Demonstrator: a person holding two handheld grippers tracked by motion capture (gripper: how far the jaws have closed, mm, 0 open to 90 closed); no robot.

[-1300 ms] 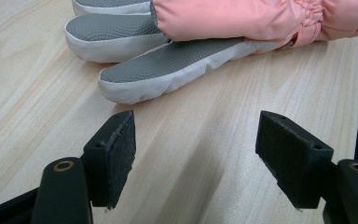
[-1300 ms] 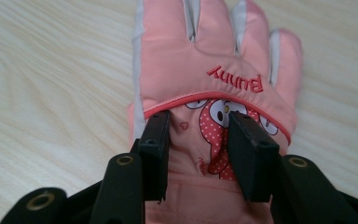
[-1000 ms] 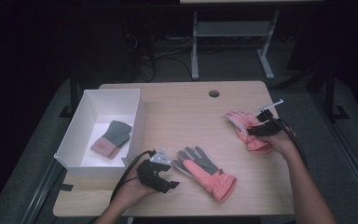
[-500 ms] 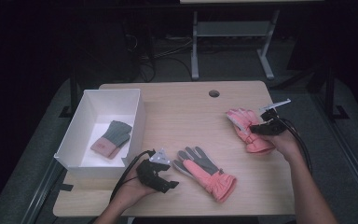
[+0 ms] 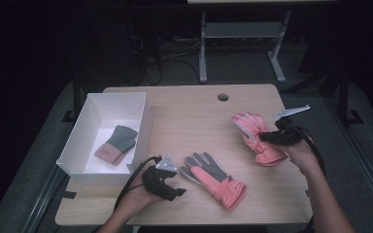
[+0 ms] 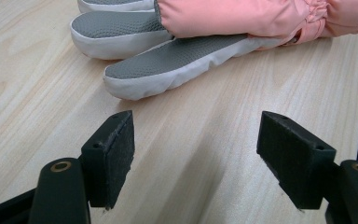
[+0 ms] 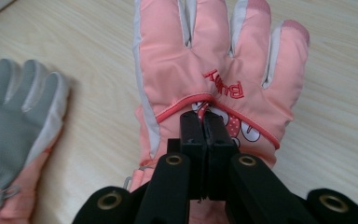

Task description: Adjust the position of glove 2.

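A pink glove (image 5: 253, 132) with red lettering hangs partly lifted over the table's right side. My right gripper (image 5: 268, 139) is shut on the fabric at its back, the jaws pinched together (image 7: 204, 122) on a fold of the pink glove (image 7: 214, 60). A second pink glove (image 5: 214, 177) lies palm up, grey side showing, at the front middle of the table. My left gripper (image 5: 174, 192) rests just left of it, open, with bare wood between its pads (image 6: 196, 154). The grey glove fingers (image 6: 168, 65) lie a short way beyond them.
A white open box (image 5: 104, 99) stands at the table's left with a grey and pink glove (image 5: 116, 144) lying inside. A round cable hole (image 5: 222, 97) sits near the far edge. The palm-up glove (image 7: 18, 121) lies left of the held one.
My right gripper has risen and moved a little, pulling the pink glove up off the table with it. The left gripper has stayed put.
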